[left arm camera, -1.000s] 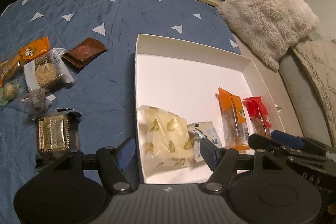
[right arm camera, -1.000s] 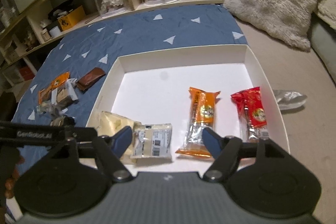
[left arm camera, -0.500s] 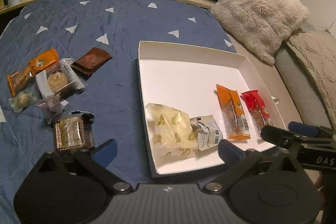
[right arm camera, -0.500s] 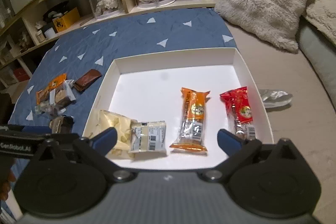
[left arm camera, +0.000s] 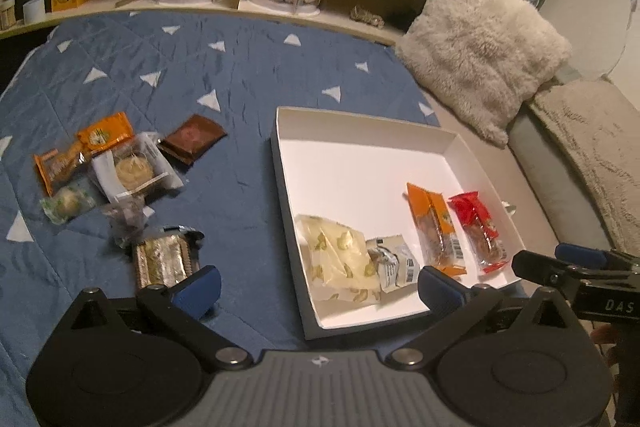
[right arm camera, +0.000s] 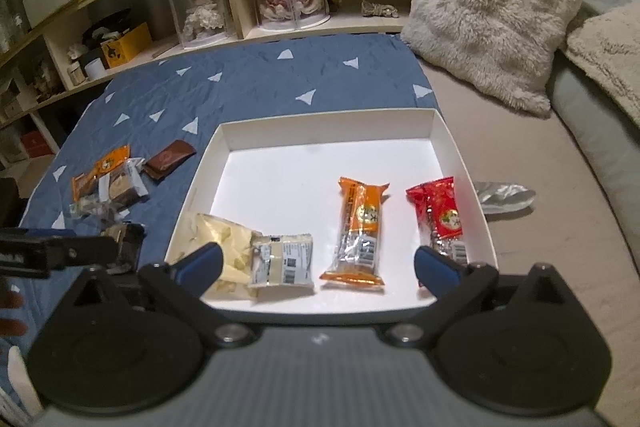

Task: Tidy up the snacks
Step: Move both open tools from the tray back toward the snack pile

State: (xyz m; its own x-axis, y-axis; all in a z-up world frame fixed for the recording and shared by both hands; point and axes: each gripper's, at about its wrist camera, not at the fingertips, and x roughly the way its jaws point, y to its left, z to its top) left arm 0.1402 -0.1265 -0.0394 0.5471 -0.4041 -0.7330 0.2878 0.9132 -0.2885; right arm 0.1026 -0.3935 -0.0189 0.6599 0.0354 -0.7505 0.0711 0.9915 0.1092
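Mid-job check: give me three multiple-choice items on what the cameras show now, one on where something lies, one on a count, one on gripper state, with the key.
1. Where does the brown packet lie?
A. inside the white box
B. on the blue quilt, left of the box
C. on the pillow

2. How many snack packs lie in the white box?
A. two
B. four
C. six

3. How do the two grippers stand?
A. both open and empty
B. left shut on a pack
C. right shut on a pack

Key: 1 B, the packet rests on the blue quilt, apart from the box wall. 2 B, the yellow pack, grey-white pack, orange bar and red pack. 3 A, left gripper and right gripper have fingers wide apart with nothing between.
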